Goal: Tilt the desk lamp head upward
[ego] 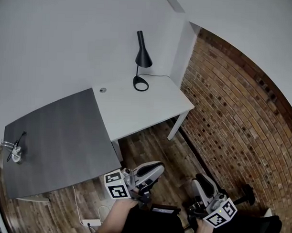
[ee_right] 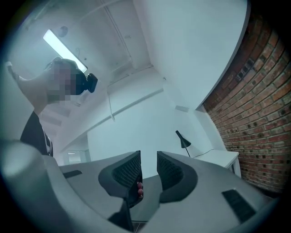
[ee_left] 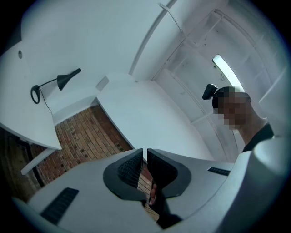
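Desk lamp (ego: 142, 60) upright at the far corner of the white tabletop (ego: 151, 111), well apart from both grippers.
Left gripper (ego: 155, 168) fingers (ee_left: 128, 169) pressed together, empty; right gripper (ego: 199, 181) fingers (ee_right: 169, 172) spread, empty.

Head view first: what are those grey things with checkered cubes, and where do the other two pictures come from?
A person holds a grasping tool in each hand; the cubes are part of them. The head view looks down from a camera on the person's head. The other two come from cameras riding on each tool. The left tool is shut and empty; the right tool is open and empty. A black desk lamp stands on a white desk, beside a grey table.
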{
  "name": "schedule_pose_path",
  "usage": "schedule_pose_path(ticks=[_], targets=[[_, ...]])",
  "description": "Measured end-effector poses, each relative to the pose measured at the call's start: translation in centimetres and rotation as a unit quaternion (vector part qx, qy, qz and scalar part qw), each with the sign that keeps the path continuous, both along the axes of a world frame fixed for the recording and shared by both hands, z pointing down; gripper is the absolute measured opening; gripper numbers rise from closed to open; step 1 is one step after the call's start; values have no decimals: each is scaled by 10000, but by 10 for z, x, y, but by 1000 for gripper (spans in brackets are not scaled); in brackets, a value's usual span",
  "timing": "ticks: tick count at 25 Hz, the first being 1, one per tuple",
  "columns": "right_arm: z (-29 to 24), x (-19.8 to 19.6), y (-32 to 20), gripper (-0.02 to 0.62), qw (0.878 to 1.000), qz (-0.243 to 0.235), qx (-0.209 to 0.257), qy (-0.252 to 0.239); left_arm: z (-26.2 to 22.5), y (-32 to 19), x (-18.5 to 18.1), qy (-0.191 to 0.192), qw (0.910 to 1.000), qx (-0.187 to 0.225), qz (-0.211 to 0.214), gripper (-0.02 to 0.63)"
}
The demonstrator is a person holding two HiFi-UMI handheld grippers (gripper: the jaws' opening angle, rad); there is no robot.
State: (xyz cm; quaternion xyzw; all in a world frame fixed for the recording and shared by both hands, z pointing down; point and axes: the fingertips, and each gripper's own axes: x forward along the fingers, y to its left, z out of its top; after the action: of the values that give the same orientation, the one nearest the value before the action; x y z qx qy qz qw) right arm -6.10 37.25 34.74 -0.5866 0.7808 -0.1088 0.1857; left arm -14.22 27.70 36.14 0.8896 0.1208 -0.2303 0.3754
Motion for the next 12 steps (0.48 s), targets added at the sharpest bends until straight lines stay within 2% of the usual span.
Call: schedule_pose_path(ticks=[4,12], targets=[[-1,3,-22,97,9998,-142,63,-107,8,-27,4,-251,9992,-38,-309,74],[6,51,-72,97,9966,-573,258,-524,15,-62,38,-627,9958,122,-659,75]])
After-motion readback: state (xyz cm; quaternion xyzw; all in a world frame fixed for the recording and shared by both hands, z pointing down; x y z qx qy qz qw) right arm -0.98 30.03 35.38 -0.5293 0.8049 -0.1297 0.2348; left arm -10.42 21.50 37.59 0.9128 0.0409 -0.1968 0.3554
